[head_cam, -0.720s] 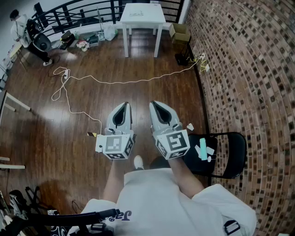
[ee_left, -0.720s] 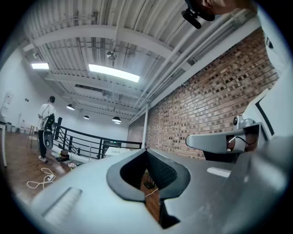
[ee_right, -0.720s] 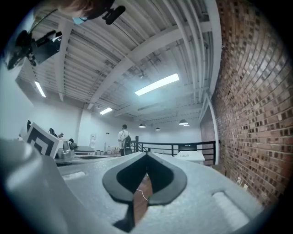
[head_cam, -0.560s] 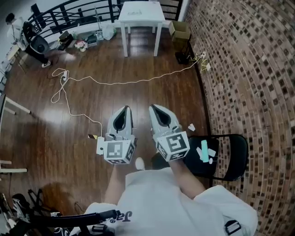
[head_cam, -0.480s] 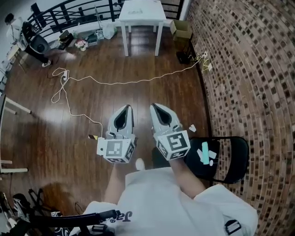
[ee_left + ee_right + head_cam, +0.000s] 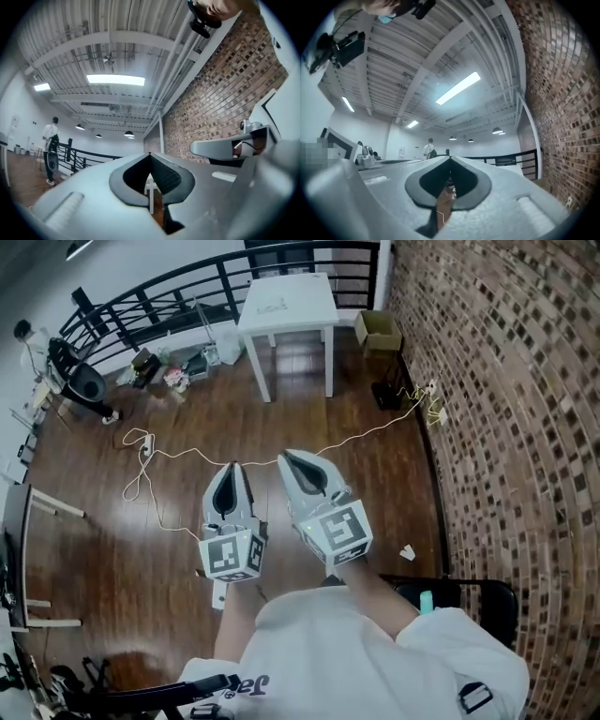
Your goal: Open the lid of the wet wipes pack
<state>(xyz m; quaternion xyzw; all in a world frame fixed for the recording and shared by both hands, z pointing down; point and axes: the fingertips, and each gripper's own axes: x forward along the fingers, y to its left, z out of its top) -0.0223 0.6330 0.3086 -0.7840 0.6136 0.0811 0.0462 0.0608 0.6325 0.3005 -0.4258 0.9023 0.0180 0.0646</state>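
Note:
In the head view both grippers are held side by side over the wooden floor, in front of the person's chest. The left gripper (image 6: 228, 468) is shut with nothing in it, and so is the right gripper (image 6: 285, 457). In the left gripper view the left gripper (image 6: 150, 153) points at the far room and the ceiling with its jaws closed tip to tip. The right gripper (image 6: 450, 158) looks the same in its own view. A small teal item (image 6: 427, 599) lies on a black chair (image 6: 487, 601) at the lower right, mostly hidden by the person's shoulder. I cannot tell whether it is the wipes pack.
A white table (image 6: 286, 301) stands far ahead by a black railing (image 6: 169, 287). A cardboard box (image 6: 379, 329) sits by the brick wall (image 6: 506, 427) on the right. A white cable (image 6: 187, 460) snakes across the floor. A white scrap (image 6: 407, 552) lies near the chair.
The head view has swung forward, so the chair and the teal item have slid down to the lower right. Both grippers sit a little further left and remain shut.

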